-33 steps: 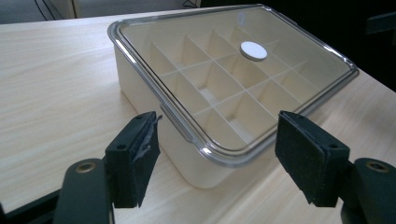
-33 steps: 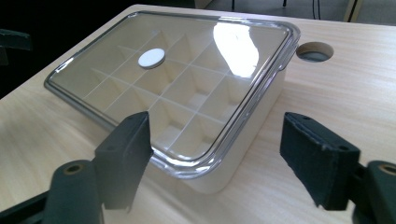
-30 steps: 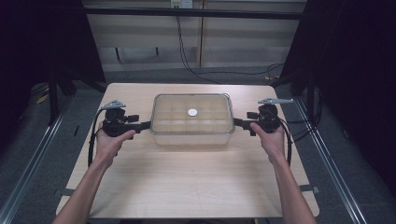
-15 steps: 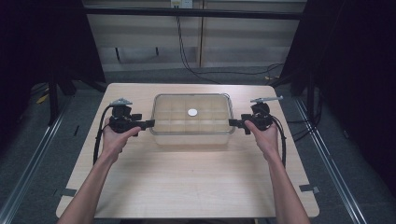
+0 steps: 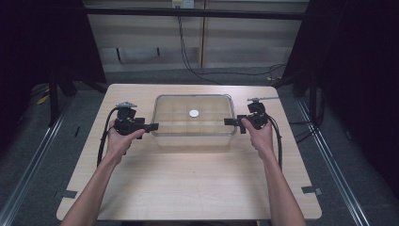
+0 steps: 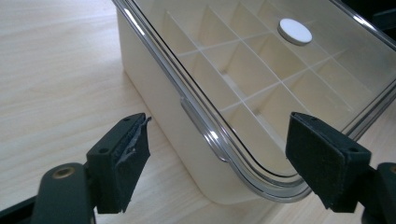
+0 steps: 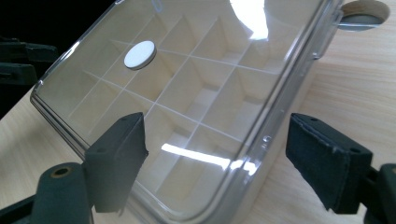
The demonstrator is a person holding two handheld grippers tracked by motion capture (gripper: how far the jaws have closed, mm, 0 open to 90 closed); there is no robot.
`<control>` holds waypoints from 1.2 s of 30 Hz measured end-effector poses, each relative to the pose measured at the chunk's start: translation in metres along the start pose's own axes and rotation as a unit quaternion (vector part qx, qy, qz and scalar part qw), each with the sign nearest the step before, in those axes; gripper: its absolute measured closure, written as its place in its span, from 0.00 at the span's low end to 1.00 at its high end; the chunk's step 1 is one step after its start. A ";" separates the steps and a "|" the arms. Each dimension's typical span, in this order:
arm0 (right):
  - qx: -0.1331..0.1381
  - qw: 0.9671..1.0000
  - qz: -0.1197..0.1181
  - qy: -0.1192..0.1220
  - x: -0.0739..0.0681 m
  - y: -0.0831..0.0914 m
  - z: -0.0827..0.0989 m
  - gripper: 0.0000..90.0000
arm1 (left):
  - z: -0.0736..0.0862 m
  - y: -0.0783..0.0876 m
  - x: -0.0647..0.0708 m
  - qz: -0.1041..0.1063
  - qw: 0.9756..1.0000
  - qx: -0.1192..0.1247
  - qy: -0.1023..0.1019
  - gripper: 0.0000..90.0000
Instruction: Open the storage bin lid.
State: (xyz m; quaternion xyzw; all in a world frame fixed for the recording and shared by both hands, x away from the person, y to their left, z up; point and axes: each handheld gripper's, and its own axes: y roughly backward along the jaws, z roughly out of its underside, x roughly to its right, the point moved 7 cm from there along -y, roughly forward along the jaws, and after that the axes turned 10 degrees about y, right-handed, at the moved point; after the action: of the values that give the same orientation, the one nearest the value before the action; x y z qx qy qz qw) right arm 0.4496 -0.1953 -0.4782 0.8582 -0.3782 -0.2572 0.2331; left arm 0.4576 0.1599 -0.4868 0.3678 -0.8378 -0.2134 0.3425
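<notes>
The left gripper sits at the left end of a clear-lidded compartment box in the middle of the wooden table. In its own view the jaws stand wide apart around the box's near corner, touching nothing; the torn pad on one jaw may grip poorly.

The transparent lid carries a small white disc. Its smooth rim offers little purchase, so a squeeze on one side alone could slide or tilt the box.

The right gripper is at the box's right end, jaws likewise spread around that corner, holding nothing. If the two close unevenly, the box is likely to skew toward a table edge or the lid could pop.
</notes>
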 end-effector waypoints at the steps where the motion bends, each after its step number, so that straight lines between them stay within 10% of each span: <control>1: -0.018 1.000 0.012 0.007 -0.001 -0.004 0.003 0.22 | 0.001 0.000 0.002 0.001 1.000 -0.002 -0.005 0.22; 28: -0.027 0.999 -0.013 -0.011 0.000 -0.023 0.011 0.18 | 0.000 -0.020 0.004 0.027 0.999 -0.017 -0.002 0.18; 36: -0.019 1.000 0.019 0.010 -0.001 -0.021 0.006 0.25 | -0.001 -0.022 0.008 0.044 0.999 -0.018 0.002 0.26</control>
State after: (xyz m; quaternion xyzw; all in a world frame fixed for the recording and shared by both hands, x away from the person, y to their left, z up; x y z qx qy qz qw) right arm 0.4561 -0.1828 -0.4953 0.8487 -0.3873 -0.2513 0.2579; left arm 0.4648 0.1394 -0.4957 0.3242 -0.8486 -0.2126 0.3599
